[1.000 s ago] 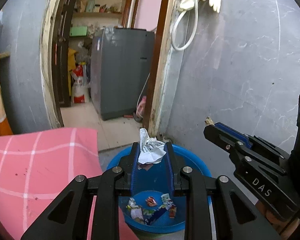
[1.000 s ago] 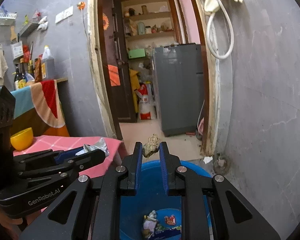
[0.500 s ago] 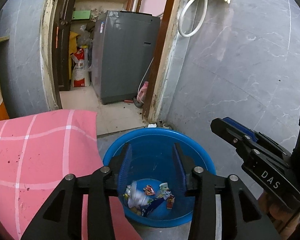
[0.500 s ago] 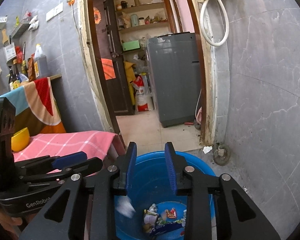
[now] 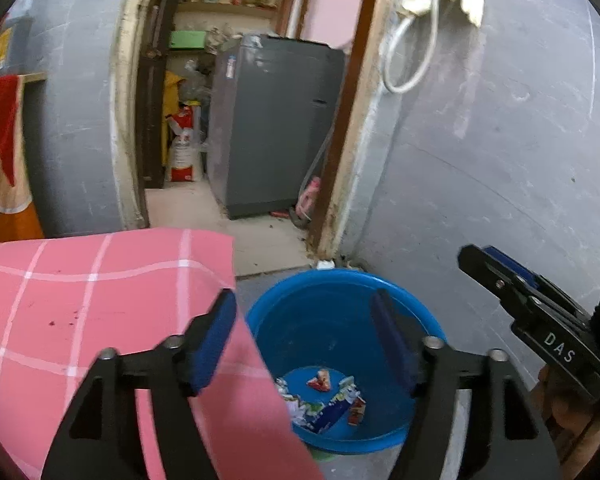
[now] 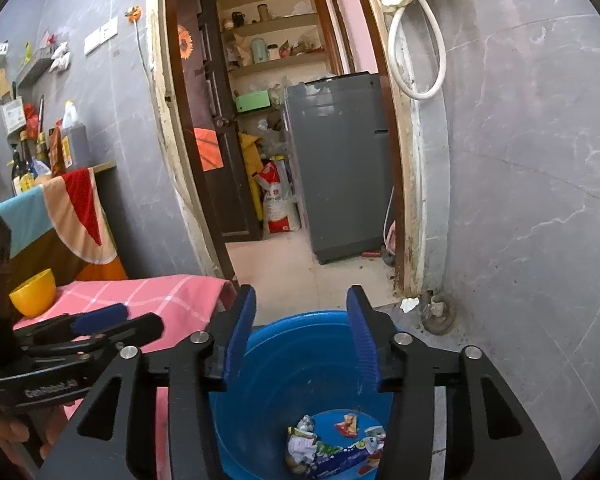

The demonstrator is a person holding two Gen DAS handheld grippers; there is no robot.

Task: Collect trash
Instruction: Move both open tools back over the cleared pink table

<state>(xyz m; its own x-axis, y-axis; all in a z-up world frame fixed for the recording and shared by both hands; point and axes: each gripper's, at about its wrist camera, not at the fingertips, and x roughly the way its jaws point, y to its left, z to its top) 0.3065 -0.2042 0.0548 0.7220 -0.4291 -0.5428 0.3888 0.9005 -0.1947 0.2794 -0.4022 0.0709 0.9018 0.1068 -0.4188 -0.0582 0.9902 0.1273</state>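
Both pieces of trash held a second ago have been released, and the fingers have been spread wider since. On the left, a surface (image 5: 80, 304) covered in pink checked cloth is seen. The left tool (image 5: 304, 332) is held with fingers wide apart and empty, above a blue basin (image 5: 340, 284) on the floor. The trash (image 6: 332, 448) is seen lying at the basin's bottom. The right tool (image 6: 300, 332) is likewise spread apart, empty, over the basin.

It was a lived-in home: a grey washing machine (image 6: 340, 164) stood past the doorway, cluttered pantry shelves (image 6: 276, 44) behind, sauce bottles (image 6: 24, 160) beside a cloth-covered table (image 6: 156, 296).
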